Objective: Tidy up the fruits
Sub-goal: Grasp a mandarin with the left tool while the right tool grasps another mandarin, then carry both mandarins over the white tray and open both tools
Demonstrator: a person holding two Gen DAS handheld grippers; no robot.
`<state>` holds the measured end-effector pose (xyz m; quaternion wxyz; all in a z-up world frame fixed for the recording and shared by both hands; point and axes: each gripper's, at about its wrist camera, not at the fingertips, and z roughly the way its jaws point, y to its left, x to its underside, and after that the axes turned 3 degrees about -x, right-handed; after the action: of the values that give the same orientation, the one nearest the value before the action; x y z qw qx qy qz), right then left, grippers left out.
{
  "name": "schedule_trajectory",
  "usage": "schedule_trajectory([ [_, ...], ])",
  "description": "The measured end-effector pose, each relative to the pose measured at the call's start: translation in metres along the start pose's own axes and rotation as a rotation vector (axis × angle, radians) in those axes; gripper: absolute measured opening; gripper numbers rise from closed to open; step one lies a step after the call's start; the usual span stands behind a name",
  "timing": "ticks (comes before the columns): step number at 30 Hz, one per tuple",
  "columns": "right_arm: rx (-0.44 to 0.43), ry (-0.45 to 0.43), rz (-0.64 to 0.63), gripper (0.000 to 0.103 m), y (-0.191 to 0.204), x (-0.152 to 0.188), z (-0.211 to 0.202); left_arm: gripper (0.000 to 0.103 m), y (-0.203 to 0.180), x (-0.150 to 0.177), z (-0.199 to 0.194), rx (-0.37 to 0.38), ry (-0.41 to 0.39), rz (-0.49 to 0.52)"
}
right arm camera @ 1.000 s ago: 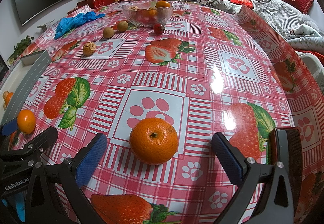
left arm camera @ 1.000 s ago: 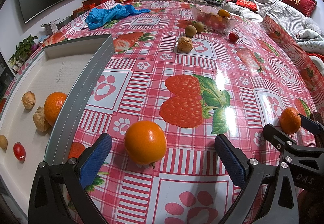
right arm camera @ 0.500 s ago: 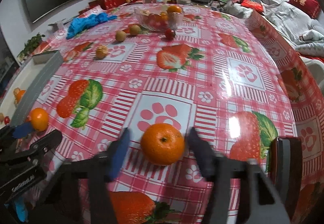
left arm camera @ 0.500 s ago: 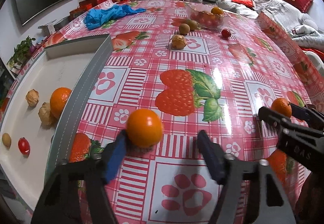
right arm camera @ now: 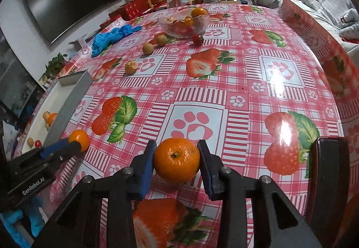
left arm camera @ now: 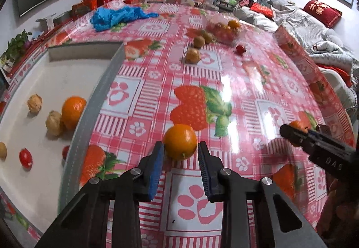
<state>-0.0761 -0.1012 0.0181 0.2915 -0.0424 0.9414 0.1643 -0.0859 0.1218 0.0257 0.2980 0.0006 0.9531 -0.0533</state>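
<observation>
Two oranges are being gripped: left gripper (left arm camera: 180, 154) closing on one orange (left arm camera: 180, 142), right gripper (right arm camera: 176, 160) clamps another (right arm camera: 176, 160), both above the table. Several fruits already lie in the tray (left arm camera: 94, 99); others remain near the bowl (right arm camera: 184, 23).

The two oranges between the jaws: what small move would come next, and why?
Probably lift both and carry them toward the white tray. Each orange sits between blue pads; the left jaws are closing on theirs, the right ones grip. The tray already holds an orange, walnuts and small tomatoes.

Two close, down-tilted wrist views, shared tabletop (left arm camera: 246, 95).
</observation>
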Motion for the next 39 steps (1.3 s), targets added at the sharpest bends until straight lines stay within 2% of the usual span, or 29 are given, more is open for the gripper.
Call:
schedule_trajectory([
  [6, 0.008, 0.022, -0.002, 0.041, 0.001, 0.005, 0.004, 0.035, -0.002, 0.001, 0.011, -0.049, 0.013, 0.024],
  [11, 0.009, 0.024, 0.004, 0.041, -0.001, 0.006, 0.004, 0.035, -0.004, -0.001, 0.021, -0.056, 0.028, 0.034],
  [20, -0.004, 0.028, 0.016, 0.041, -0.002, 0.005, 0.002, 0.035, -0.002, -0.002, 0.023, -0.015, 0.026, 0.016],
  [25, -0.030, 0.027, 0.015, 0.041, 0.008, -0.005, -0.002, 0.035, 0.003, -0.007, 0.005, 0.013, 0.002, 0.003],
  [29, -0.061, 0.023, -0.009, 0.041, 0.027, -0.019, -0.005, 0.035, 0.013, -0.018, -0.018, 0.019, -0.049, 0.008],
  [33, -0.097, 0.025, -0.056, 0.041, 0.057, -0.036, -0.004, 0.035, 0.040, -0.029, -0.042, 0.004, -0.101, -0.017],
  [36, -0.133, 0.034, -0.095, 0.041, 0.084, -0.051, 0.001, 0.035, 0.067, -0.038, -0.056, -0.036, -0.129, -0.045],
  [39, -0.168, 0.040, -0.150, 0.041, 0.120, -0.066, 0.005, 0.035, 0.098, -0.047, -0.066, -0.108, -0.154, -0.068],
])
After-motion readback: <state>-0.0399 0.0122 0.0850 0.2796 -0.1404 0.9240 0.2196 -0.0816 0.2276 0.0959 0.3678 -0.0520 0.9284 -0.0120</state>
